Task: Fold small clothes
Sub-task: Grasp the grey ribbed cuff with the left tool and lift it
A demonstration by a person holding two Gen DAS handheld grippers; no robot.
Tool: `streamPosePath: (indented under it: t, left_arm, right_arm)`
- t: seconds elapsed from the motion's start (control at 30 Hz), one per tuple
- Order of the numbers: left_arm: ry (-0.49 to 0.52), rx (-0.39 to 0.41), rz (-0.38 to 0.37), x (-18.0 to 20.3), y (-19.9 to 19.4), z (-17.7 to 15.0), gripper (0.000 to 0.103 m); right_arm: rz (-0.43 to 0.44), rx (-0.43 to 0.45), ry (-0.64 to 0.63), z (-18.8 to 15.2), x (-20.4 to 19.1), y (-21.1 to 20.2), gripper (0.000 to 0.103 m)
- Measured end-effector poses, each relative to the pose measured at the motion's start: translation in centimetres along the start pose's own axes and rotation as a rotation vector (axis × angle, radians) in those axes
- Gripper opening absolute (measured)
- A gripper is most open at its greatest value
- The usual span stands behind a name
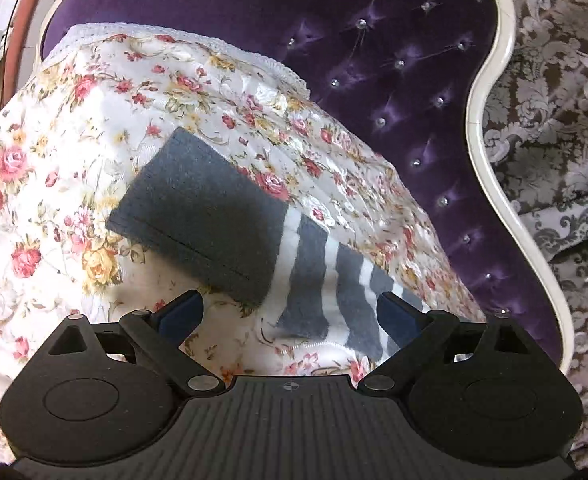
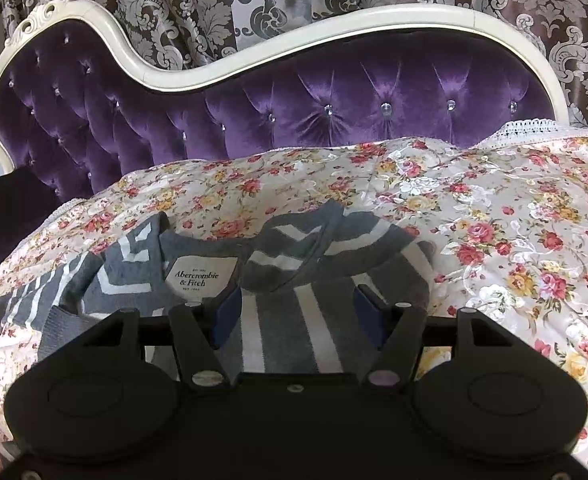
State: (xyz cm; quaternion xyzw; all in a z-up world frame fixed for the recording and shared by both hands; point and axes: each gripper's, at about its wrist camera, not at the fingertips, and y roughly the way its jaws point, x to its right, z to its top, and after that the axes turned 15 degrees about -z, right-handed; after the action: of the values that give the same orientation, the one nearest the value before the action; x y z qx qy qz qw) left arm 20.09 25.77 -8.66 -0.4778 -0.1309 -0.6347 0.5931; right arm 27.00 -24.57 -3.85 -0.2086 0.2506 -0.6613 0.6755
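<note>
The striped sweater (image 2: 277,292) is spread on the floral cover (image 2: 514,240), its cuff (image 1: 201,216) far left. Both the left gripper (image 1: 289,308) and right gripper (image 2: 294,300) are held released, empty. A single layer may be pinched, so the fold would be skewed.

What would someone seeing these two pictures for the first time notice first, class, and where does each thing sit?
The tufted purple velvet headboard with its cream frame fills the back, patterned curtains behind it. In front lies a rose-print bedspread, and on it a grey-and-white striped sweater, its neck label facing up. The open right gripper hovers at the sweater's shoulder; the open left gripper hovers near its dark hem.
</note>
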Motion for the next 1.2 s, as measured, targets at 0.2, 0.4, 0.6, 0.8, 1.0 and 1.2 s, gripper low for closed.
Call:
streamPosePath:
  t: [0.2,0.4,0.6,0.8,1.0,1.2]
  left_arm:
    - [-0.007,0.033,0.012,-0.3,1.1,0.9,0.094]
    - [-0.022,0.089,0.019,-0.5,0.9,1.4,0.081]
    - [-0.063,0.118,0.011,-1.1,0.4,1.9,0.009]
    - [0.068,0.181,0.035,1.3,-1.4,2.9,0.008]
    - [0.181,0.212,0.027,4.1,-2.9,5.1,0.008]
    - [0.324,0.202,-0.013,8.9,-2.9,5.3,0.008]
  right_arm:
    - [0.0,-0.004,-0.012,-0.1,-0.2,0.1,0.066]
    - [0.0,-0.007,-0.021,-0.2,-0.5,0.2,0.066]
    - [-0.001,-0.011,-0.029,-0.2,-0.6,0.3,0.066]
    - [0.001,-0.012,-0.03,-0.2,-0.7,0.3,0.066]
    - [0.003,-0.017,-0.036,-0.3,-0.8,0.3,0.066]
    - [0.004,-0.016,-0.027,-0.1,-0.6,0.1,0.066]
